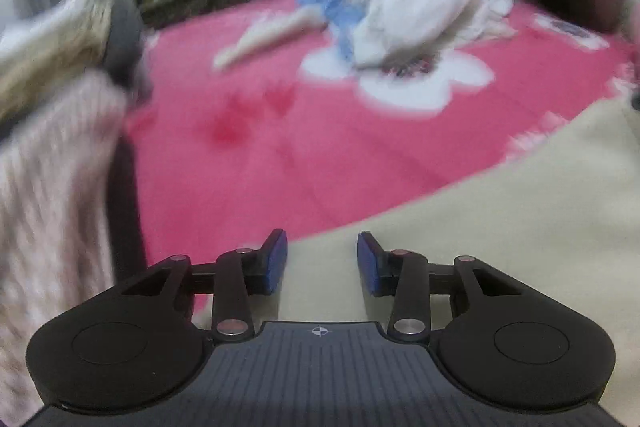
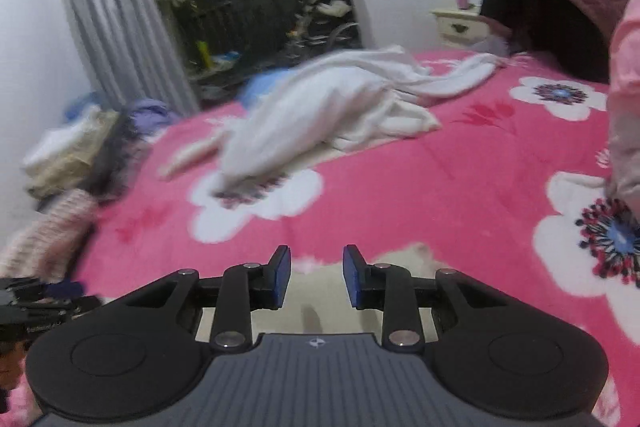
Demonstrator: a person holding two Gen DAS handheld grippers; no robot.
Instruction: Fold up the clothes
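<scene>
On the pink floral blanket (image 1: 256,163), a cream garment (image 1: 500,227) lies under both grippers; the white clothes pile (image 2: 328,107) sits well apart. Left gripper (image 1: 322,263) and right gripper (image 2: 316,277) both have jaws apart, empty. Risk: pads pinch blanket with cloth, or catch only 1 layer.

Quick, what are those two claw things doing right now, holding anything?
Left gripper: open, holding nothing, over a cream cloth.
Right gripper: open, holding nothing, above the same cream cloth.
</scene>
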